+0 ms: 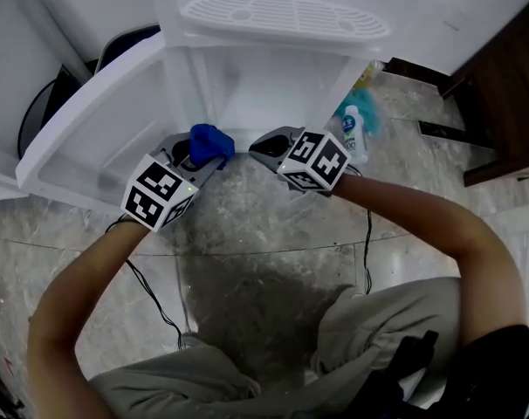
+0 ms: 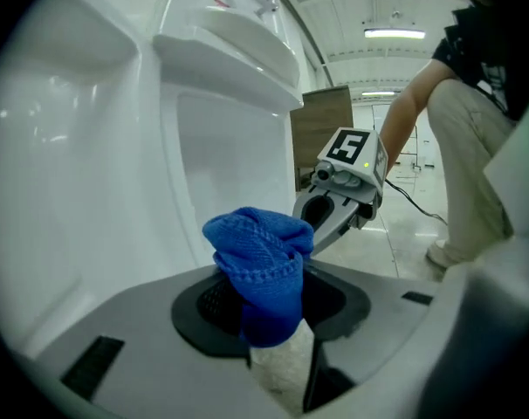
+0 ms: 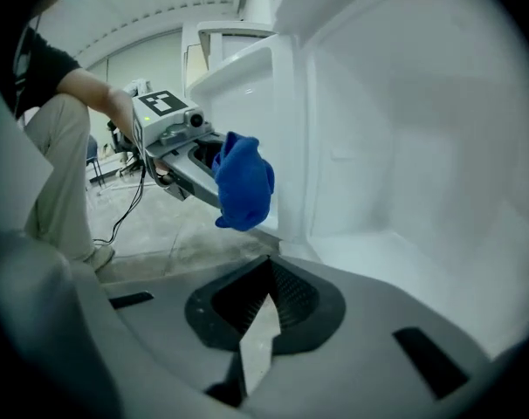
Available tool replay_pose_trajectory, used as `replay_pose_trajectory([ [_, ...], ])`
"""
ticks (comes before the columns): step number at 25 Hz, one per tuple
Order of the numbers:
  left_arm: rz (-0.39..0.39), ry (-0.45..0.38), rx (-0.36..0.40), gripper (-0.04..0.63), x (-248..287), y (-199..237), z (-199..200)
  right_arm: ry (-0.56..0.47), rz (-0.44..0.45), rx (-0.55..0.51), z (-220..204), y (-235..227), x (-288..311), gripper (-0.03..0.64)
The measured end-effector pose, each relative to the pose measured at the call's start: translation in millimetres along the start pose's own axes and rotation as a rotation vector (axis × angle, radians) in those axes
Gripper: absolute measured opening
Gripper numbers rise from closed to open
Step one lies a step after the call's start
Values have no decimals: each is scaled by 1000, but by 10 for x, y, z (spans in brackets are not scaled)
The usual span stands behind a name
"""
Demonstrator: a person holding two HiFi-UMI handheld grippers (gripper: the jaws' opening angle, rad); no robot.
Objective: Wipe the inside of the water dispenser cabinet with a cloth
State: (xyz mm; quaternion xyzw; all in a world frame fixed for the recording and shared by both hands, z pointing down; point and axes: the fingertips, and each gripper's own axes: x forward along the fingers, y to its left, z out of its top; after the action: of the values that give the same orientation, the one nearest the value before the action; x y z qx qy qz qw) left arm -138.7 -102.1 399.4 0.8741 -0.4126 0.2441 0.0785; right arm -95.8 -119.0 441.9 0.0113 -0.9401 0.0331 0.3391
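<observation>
My left gripper (image 2: 266, 317) pinches a bunched blue cloth (image 2: 257, 256), my right gripper (image 3: 263, 308) closed and empty; scrubbing the cabinet (image 1: 273, 94) at 12 o'clock could tug the cloth loose.

The white plastic water dispenser cabinet (image 1: 247, 85) stands before us, its flat white door (image 1: 81, 138) swung out left. At its opening our left gripper (image 1: 199, 157) holds the bunched blue cloth (image 1: 210, 143), with the right gripper (image 1: 263, 145) just beside it (a small white bottle (image 1: 353, 129) stands further right).
</observation>
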Motion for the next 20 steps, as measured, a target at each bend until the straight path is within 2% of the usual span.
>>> replay_pose_trajectory([
  [3,-22,18,-20,152,-35,-28,-97,-27,29,-37,168,37,-19,-2],
  [7,-19,19,-49,152,-60,16,-116,-39,24,-82,313,50,-48,-2],
  [13,-20,42,-74,152,-68,-9,-203,-66,45,-40,378,94,-75,-2],
  [20,-28,53,-79,152,-22,-46,-274,-48,55,-68,393,90,-59,-2],
])
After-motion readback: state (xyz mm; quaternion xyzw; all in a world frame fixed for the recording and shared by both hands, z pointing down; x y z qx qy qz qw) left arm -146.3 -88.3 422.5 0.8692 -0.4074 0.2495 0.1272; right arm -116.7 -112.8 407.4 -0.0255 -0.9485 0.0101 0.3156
